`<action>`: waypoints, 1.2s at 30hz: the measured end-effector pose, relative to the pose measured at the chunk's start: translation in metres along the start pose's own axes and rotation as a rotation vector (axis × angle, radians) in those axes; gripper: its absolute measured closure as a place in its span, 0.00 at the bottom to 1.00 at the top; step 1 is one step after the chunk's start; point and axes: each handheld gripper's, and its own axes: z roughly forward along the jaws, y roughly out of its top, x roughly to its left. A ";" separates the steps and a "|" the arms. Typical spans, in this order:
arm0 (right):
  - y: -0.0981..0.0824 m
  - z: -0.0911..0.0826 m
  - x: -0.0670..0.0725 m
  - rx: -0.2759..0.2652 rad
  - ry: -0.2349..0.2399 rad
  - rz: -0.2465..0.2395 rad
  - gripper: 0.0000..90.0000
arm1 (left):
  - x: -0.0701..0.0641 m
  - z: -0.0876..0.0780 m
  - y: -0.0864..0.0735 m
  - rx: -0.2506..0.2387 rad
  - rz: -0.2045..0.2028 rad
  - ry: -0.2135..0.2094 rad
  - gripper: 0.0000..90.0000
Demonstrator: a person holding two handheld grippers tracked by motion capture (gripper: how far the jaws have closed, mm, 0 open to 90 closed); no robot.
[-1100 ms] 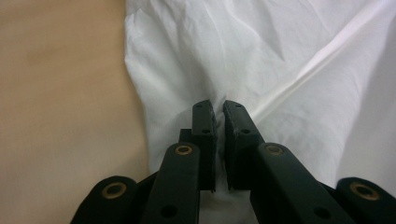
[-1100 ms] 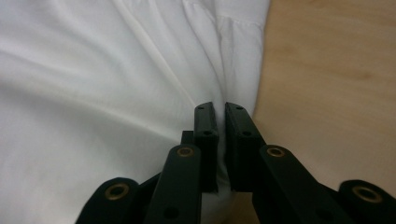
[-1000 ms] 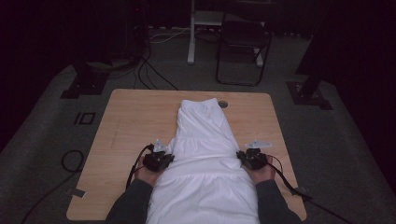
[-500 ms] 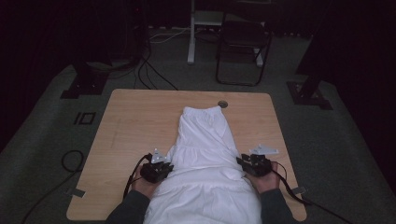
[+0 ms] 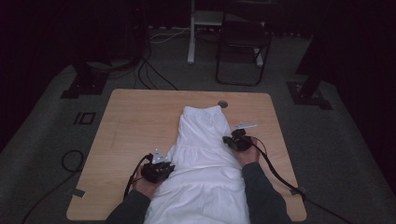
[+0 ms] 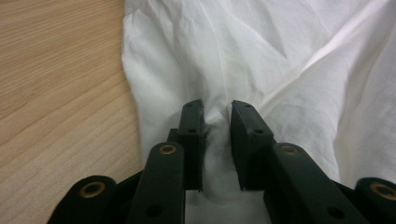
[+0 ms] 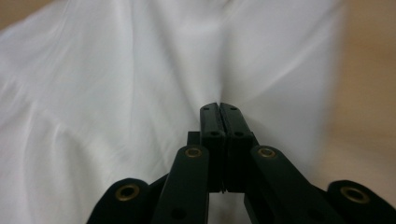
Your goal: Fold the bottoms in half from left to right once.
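Observation:
A white garment (image 5: 201, 140) lies lengthwise on the wooden table (image 5: 135, 121) and hangs over the near edge between the person's forearms. My left gripper (image 5: 167, 166) is at the garment's left edge. Its jaws have just been opening and stand open (image 6: 217, 107), with a loose fold of the white garment (image 6: 261, 56) between them. My right gripper (image 5: 230, 140) is at the garment's right edge, farther up the table. Its jaws have just closed and are shut (image 7: 218, 106) on a pinch of the white garment (image 7: 116, 79), which puckers toward their tips.
A round hole (image 5: 222, 103) sits in the table just beyond the garment's far end. A black cable (image 5: 280, 175) trails from the right gripper across the table's right corner. On the floor beyond stand a dark chair (image 5: 243, 46), a white post (image 5: 191, 37) and black stand feet (image 5: 84, 86).
The garment first slid toward the person. The right gripper then moved away along the garment's right edge, up the table. The left gripper has stayed in place.

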 end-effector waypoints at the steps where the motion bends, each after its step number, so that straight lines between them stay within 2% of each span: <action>1: 0.005 -0.009 -0.004 -0.030 -0.058 -0.012 1.00 | 0.000 0.000 0.000 0.002 0.001 0.000 0.81; 2: 0.009 -0.016 -0.009 -0.046 -0.114 -0.025 1.00 | -0.001 0.000 0.001 0.004 0.002 0.001 0.80; 3: 0.011 -0.020 -0.014 -0.044 -0.135 -0.023 1.00 | -0.002 0.000 0.001 0.004 0.004 0.002 0.80; 5: 0.012 -0.020 -0.019 -0.034 -0.129 -0.013 0.99 | -0.002 0.001 0.001 0.006 0.007 -0.004 0.79; 8: 0.000 -0.002 -0.024 0.044 -0.128 -0.018 0.99 | -0.002 0.000 0.005 0.030 0.008 -0.023 0.75; 10: -0.010 0.010 -0.024 0.074 -0.103 -0.011 0.99 | 0.000 -0.002 0.011 0.042 0.023 -0.013 0.68; 12: -0.016 0.017 -0.023 0.092 -0.095 -0.003 0.98 | 0.004 -0.008 0.024 0.005 0.030 -0.002 0.65; 13: -0.017 0.018 -0.023 0.084 -0.094 -0.002 0.98 | 0.005 -0.010 0.033 -0.017 0.032 0.006 0.64; 15: -0.017 0.018 -0.023 0.090 -0.093 0.007 0.98 | 0.008 -0.011 0.055 -0.062 0.057 0.027 0.62; 17: -0.016 0.018 -0.023 0.094 -0.094 0.005 0.97 | 0.011 0.000 0.076 -0.081 0.064 0.032 0.62; 20: -0.016 0.019 -0.023 0.093 -0.096 0.009 0.97 | 0.016 0.035 0.096 -0.048 0.069 0.035 0.62; 21: -0.016 0.019 -0.023 0.092 -0.097 0.006 0.97 | 0.017 0.044 0.096 -0.037 0.060 0.029 0.62; 22: -0.016 0.019 -0.023 0.092 -0.097 0.006 0.97 | 0.017 0.044 0.096 -0.037 0.060 0.029 0.62; 23: -0.017 0.019 -0.023 0.090 -0.097 0.004 0.97 | 0.020 0.065 0.091 0.009 0.039 0.027 0.62; 24: -0.018 0.018 -0.024 0.078 -0.089 0.013 0.97 | 0.020 0.072 0.086 0.022 0.023 0.027 0.62; 25: -0.020 0.018 -0.024 0.070 -0.085 0.022 0.98 | 0.021 0.075 0.080 0.005 0.006 0.020 0.62; 26: -0.022 0.017 -0.024 0.063 -0.077 0.031 0.98 | 0.021 0.074 0.077 -0.009 0.001 0.017 0.64; 27: -0.023 0.016 -0.024 0.063 -0.075 0.034 0.98 | 0.022 0.071 0.075 -0.003 -0.011 0.021 0.66; 28: -0.025 0.014 -0.022 0.063 -0.072 0.026 0.98 | 0.021 0.069 0.073 0.000 -0.030 0.022 0.69; 29: -0.027 0.012 -0.020 0.065 -0.071 0.013 0.98 | 0.020 0.065 0.069 0.003 -0.028 0.020 0.69; 32: -0.038 0.002 -0.011 0.057 -0.051 -0.007 0.99 | 0.005 0.054 0.056 0.007 0.026 0.028 0.69; 34: -0.047 -0.007 -0.003 0.060 -0.042 -0.040 0.99 | -0.005 0.046 0.046 0.012 0.043 0.021 0.69; 36: -0.055 -0.017 0.004 0.069 -0.026 -0.051 0.99 | -0.014 0.039 0.036 0.000 0.060 0.010 0.69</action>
